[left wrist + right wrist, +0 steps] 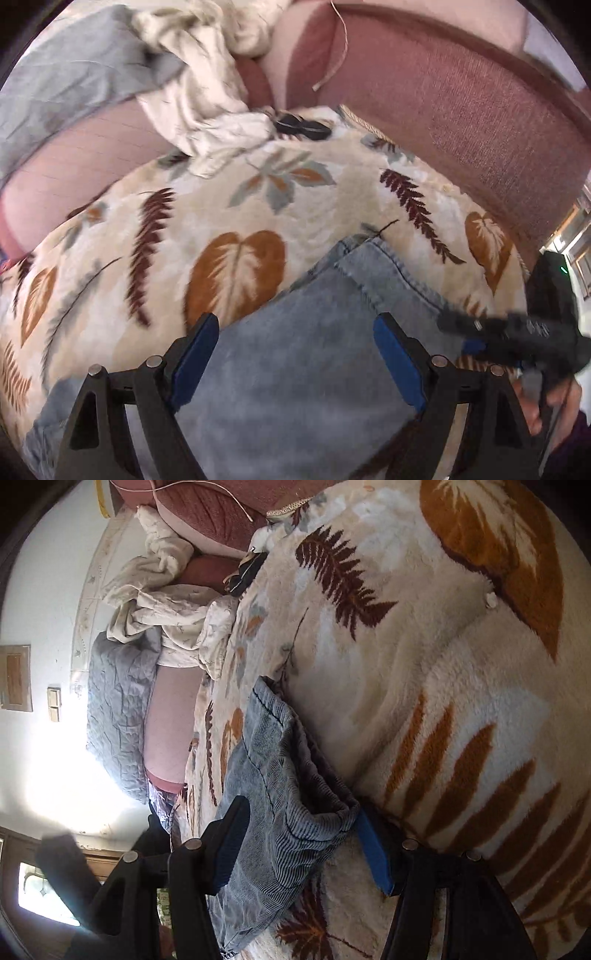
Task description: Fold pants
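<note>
Two heaps crowded the head of the bed: a grey quilt (70, 74) far left, then a crumpled cream sheet (199, 92), both against the pink headboard cushion (461, 103). A small black object (299, 125) sat at the sheet's edge; what it was, I could not tell. The denim pants (295, 350), folded, lay on the leaf-patterned blanket (236, 206). Over them hung the left gripper (295, 339), jaws spread wide, pads clear of the cloth. Further right, the right gripper (299, 834) stood partly spread around a bunched fold; whether it pinched, I could not tell.
</note>
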`<move>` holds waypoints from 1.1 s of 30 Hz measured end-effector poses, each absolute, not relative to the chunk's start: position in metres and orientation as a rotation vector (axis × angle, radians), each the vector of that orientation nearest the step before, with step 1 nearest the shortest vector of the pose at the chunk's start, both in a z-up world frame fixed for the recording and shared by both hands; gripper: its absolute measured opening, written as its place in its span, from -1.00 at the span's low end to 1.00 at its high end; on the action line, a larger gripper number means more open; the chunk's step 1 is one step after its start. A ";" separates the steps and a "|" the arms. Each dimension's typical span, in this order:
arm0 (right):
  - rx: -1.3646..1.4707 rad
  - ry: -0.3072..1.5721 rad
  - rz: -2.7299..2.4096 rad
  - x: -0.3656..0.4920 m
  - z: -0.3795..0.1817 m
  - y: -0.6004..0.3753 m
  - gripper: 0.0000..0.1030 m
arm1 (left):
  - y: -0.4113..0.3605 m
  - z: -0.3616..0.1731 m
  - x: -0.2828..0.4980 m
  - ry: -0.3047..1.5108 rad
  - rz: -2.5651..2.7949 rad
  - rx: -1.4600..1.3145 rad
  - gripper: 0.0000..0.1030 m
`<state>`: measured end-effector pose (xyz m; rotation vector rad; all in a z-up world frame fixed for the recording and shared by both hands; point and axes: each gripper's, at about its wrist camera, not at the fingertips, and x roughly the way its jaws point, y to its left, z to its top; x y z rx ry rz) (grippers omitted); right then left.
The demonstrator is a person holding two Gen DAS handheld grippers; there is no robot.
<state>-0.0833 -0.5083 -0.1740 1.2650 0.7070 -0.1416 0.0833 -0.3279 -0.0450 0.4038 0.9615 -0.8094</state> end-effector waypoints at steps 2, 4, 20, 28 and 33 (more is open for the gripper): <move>1.281 0.695 -0.139 -0.085 -0.174 -0.509 0.21 | -0.351 -0.056 0.092 1.000 -0.842 0.443 0.67; 1.292 0.687 -0.134 -0.086 -0.175 -0.511 0.19 | -0.370 -0.066 0.097 1.009 -0.855 0.481 0.67; 1.336 0.684 -0.115 -0.087 -0.186 -0.521 -0.37 | -0.429 -0.102 0.112 1.049 -1.105 0.627 0.67; 1.312 0.686 -0.105 -0.086 -0.186 -0.520 -0.34 | -0.442 -0.120 0.124 1.123 -1.160 0.576 0.63; 1.274 0.691 -0.103 -0.081 -0.183 -0.517 -0.25 | -0.445 -0.132 0.119 1.151 -1.176 0.585 0.31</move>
